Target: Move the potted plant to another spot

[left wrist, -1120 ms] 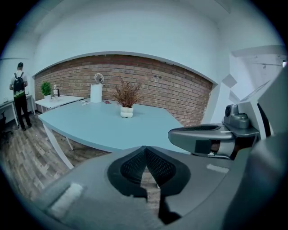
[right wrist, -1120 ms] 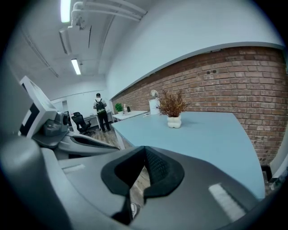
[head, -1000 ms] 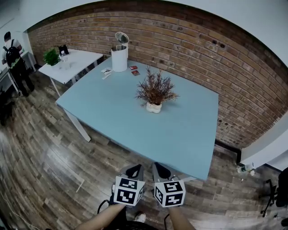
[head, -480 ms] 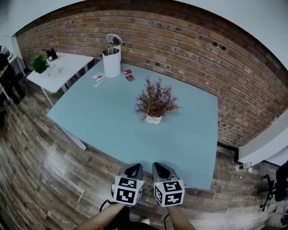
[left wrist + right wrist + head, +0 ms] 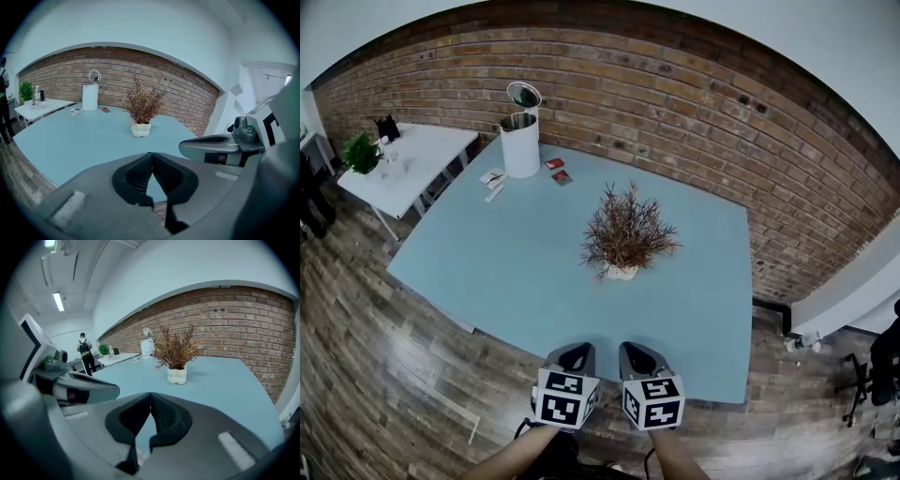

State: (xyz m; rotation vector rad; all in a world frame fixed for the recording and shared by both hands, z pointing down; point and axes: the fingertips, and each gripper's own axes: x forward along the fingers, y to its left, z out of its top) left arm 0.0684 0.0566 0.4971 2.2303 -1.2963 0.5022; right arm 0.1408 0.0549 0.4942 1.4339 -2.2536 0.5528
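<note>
The dried brown shrub in its lumpy white pot (image 5: pixel 625 242) stands upright near the middle of the pale blue counter (image 5: pixel 506 267), well ahead of our left claw (image 5: pixel 575 356) and right claw (image 5: pixel 638 357), both clenched empty, neither clearly nearer.

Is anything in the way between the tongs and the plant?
Nothing visible. Only bare table lies between the left tongs, the right tongs and the potted plant. The white bin stands far back.
</note>
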